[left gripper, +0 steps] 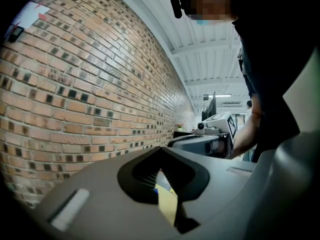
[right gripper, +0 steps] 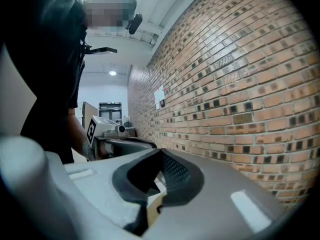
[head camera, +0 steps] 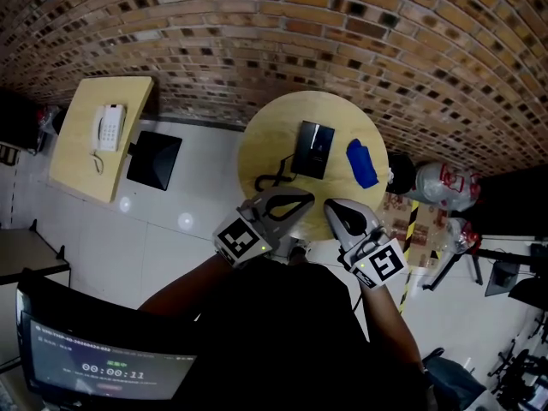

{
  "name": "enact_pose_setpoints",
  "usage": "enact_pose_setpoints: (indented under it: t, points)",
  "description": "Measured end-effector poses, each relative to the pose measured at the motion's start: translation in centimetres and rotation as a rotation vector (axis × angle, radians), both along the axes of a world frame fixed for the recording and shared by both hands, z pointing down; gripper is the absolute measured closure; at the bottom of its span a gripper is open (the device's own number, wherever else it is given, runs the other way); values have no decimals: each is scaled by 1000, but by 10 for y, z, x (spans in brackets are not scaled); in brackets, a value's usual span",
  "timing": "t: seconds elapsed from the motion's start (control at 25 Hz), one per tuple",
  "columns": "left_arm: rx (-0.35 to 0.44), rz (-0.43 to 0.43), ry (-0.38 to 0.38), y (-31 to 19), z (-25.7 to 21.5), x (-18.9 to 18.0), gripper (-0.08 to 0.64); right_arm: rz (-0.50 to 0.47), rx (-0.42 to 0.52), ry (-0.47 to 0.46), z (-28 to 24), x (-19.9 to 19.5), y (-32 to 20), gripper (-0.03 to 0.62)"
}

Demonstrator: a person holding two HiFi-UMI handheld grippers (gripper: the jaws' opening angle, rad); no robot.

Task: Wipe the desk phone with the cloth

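Note:
A black desk phone lies in the middle of a round wooden table, and its coiled cord trails toward the near left. To the phone's right lies a folded blue cloth. Both grippers hang over the table's near edge, close to my chest and short of the phone and cloth. My left gripper is shut with nothing in it. My right gripper is shut and holds nothing either. In both gripper views the jaws point up along the brick wall, so neither shows the phone or the cloth.
A rectangular wooden table at the left carries a white phone; a black square seat stands beside it. A brick wall curves behind. Bags and a striped pole crowd the right. A monitor sits near left.

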State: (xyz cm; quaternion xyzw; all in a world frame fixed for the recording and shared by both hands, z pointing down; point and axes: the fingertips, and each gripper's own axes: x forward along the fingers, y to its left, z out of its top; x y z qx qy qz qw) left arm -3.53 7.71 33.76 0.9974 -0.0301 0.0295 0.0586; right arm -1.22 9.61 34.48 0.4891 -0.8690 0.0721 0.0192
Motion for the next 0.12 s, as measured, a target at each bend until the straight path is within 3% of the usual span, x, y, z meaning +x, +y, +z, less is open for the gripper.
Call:
enact_pose_setpoints:
  t: [0.12]
  points:
    - [-8, 1, 0, 1, 0, 0, 554, -4, -6, 1, 0, -1, 1, 592]
